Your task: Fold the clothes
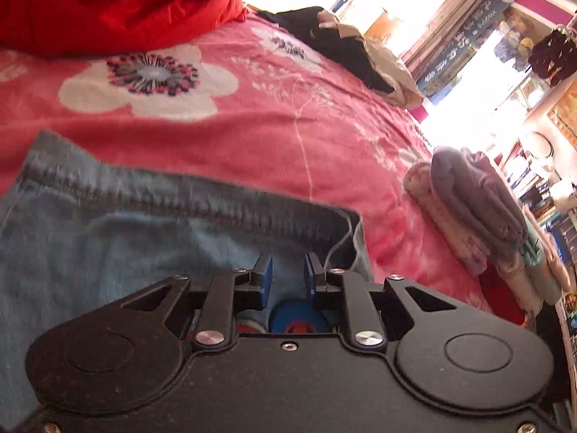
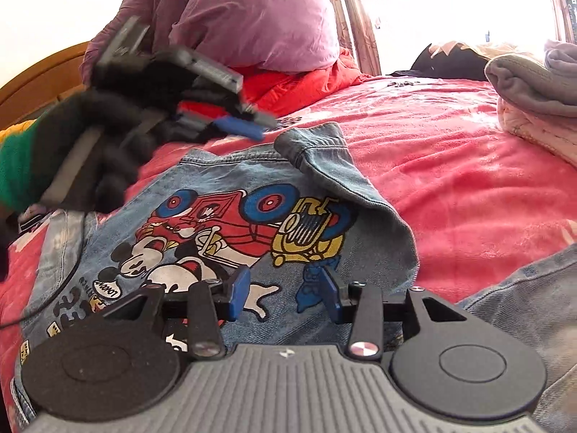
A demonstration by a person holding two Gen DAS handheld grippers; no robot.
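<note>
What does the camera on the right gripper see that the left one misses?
Only the right view shows the cartoon car print on the denim jacket, the gloved hand carrying the left hand-held gripper, and a purple pillow. Only the left view shows the big white flower and shelves. Both show the pink bedspread, folded clothes and a red quilt.

"LONDON", upside down, on denim jacket (image 2: 223,223)

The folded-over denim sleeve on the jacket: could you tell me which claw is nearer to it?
Left. The left claw hovers just beside the folded sleeve, at its upper end; the right claw sits lower down, over the cartoon print.
</note>
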